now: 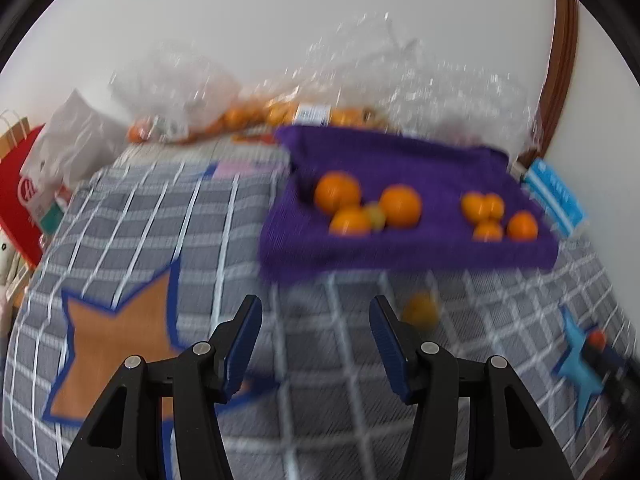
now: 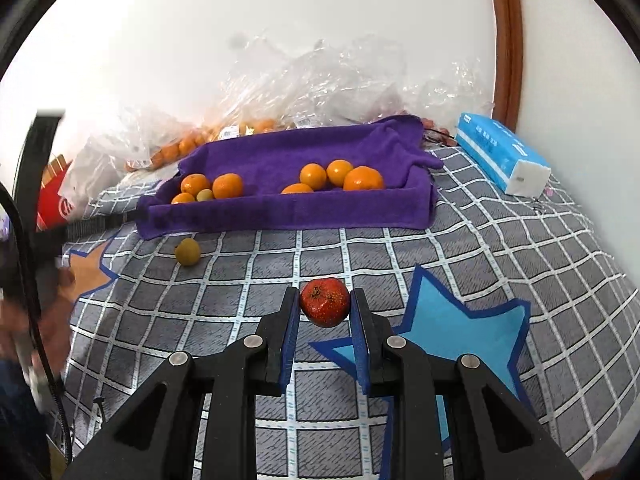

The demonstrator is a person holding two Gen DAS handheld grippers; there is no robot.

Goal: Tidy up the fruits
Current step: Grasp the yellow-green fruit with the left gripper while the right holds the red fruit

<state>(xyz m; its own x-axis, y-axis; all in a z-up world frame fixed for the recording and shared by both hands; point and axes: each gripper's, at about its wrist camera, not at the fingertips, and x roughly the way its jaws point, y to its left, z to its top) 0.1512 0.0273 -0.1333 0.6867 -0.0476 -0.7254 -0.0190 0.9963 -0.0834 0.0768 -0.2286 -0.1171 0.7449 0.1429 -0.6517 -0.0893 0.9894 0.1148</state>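
Checked grey bedding (image 2: 460, 216) spread soft beneath a purple towel-lined tray (image 2: 280, 212) of oranges (image 2: 362, 179). Right gripper (image 2: 325, 307) pinched a red fruit (image 2: 325, 307) across its middle, above the bedding; it looked firm, light, round, likely slippery. Left gripper (image 1: 316, 340) stood part-open, empty, near a yellowish fruit (image 2: 187, 251) lying loose.
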